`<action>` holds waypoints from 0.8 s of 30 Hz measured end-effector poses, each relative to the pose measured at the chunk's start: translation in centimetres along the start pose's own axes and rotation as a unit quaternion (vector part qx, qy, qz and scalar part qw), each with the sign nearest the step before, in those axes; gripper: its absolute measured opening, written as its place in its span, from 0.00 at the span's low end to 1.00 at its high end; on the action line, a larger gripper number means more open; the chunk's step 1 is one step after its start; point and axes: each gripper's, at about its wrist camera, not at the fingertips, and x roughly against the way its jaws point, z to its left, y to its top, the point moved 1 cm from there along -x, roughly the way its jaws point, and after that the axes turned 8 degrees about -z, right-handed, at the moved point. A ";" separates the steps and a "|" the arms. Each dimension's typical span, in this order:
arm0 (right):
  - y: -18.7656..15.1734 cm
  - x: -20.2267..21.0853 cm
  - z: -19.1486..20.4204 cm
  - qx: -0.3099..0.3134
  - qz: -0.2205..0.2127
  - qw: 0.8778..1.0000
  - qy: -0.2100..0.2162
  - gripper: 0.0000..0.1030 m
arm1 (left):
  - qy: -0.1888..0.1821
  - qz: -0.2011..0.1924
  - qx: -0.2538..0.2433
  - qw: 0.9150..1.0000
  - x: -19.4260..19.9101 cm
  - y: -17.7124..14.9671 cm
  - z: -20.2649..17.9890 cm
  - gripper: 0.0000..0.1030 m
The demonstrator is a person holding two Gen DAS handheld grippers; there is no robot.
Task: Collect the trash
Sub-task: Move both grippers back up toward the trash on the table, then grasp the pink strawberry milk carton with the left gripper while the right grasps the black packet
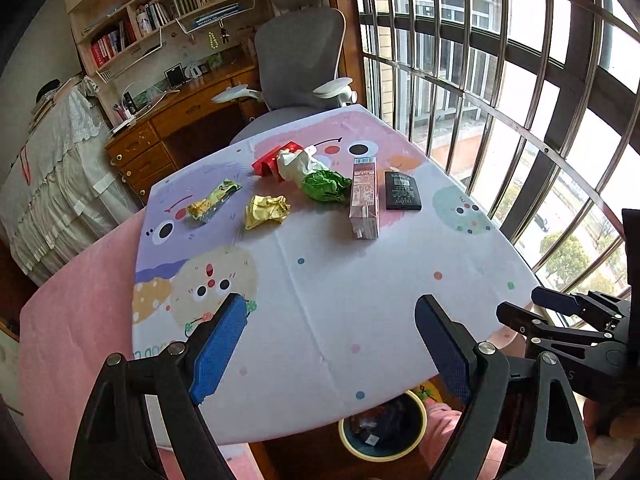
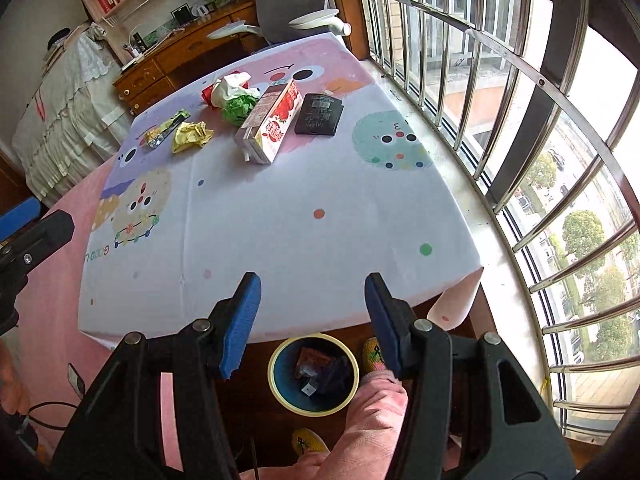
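Trash sits far across the table [image 2: 280, 220]: a carton [image 2: 269, 122], yellow wad [image 2: 191, 135], green wad [image 2: 239, 108]. Your right view shows the whole bin [image 2: 313, 374] below; the left cuts it off. Left tool [image 1: 328, 344] and right tool [image 2: 312, 320] hover spread, empty.

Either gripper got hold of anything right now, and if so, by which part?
Nothing is held. The left gripper and right gripper are both open and empty above the near table edge.

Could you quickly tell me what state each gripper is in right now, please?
Left gripper: open, holding nothing.
Right gripper: open, holding nothing.
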 end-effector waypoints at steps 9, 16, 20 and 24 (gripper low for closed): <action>9.9 -10.9 -5.6 0.013 0.043 0.999 0.030 0.49 | -0.006 0.096 0.030 0.995 -17.8 9.5 -2.8 0.85; 13.9 -17.9 -6.9 0.005 0.072 0.996 0.051 0.49 | 0.009 0.179 0.050 0.982 -29.4 10.6 -3.2 0.69; 14.8 -20.2 -6.2 0.016 0.084 0.994 0.064 0.49 | 0.001 0.202 0.065 0.977 -32.6 10.0 -3.1 0.63; 15.3 -21.8 -5.5 0.022 0.097 0.992 0.073 0.49 | -0.010 0.220 0.077 0.972 -34.6 9.3 -3.0 0.43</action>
